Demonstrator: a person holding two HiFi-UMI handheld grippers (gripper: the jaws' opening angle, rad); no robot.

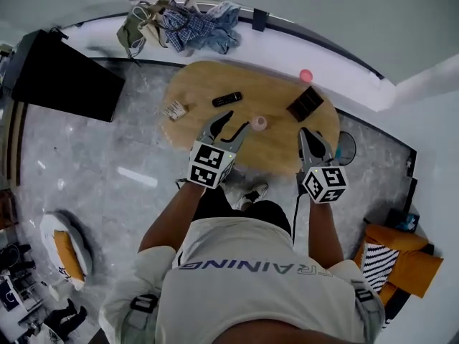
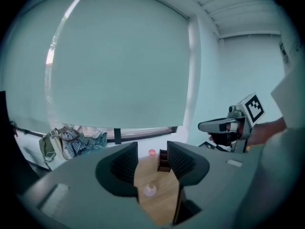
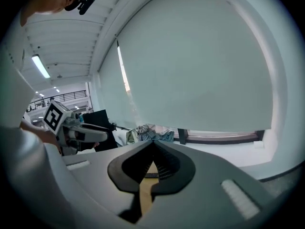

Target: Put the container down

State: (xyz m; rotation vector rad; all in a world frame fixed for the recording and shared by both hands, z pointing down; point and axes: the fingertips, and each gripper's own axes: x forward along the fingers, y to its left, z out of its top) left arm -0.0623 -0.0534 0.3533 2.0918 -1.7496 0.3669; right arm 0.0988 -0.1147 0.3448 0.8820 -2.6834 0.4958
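**Desk** [image 1: 193, 84]: oval, wooden top, seen from steeply above; grey stone floor [image 1: 107, 156] around it.

**Container** [image 1: 258, 123]: small, pale pink and see-through. It stands upright on the desk near the front edge, free of both claws. In the head view it lies between the two claws, just beside the left one's tips. In the left gripper view it shows through the gap in that claw [image 2: 150, 190], on the desk well below.

**Left claw** [image 1: 237, 122]: spread, a clear gap between the ribbed pads [image 2: 126, 163], nothing gripped. It is raised over the front of the desk, with a marker cube [image 1: 211, 165] behind it.

**Right claw** [image 1: 310, 136]: tips pressed together [image 3: 153, 144], nothing pinched. It is raised over the right front of the desk, with a marker cube [image 1: 324, 183] behind it.

**Other items on the desk:**
- Remote control [image 1: 226, 99]: black, lying flat near the middle.
- Brown box [image 1: 305, 104]: dark, at the right end.
- Packet [image 1: 174, 110]: small, at the left edge.

**Beyond the desk:**
- Small pink round thing [image 1: 306, 75], past the far edge.
- Heap of clothes [image 1: 193, 24] on the window ledge [image 1: 287, 38].
- Black cabinet [image 1: 64, 77] at the left.
- Orange cushions [image 1: 398, 260] on the floor at the right.
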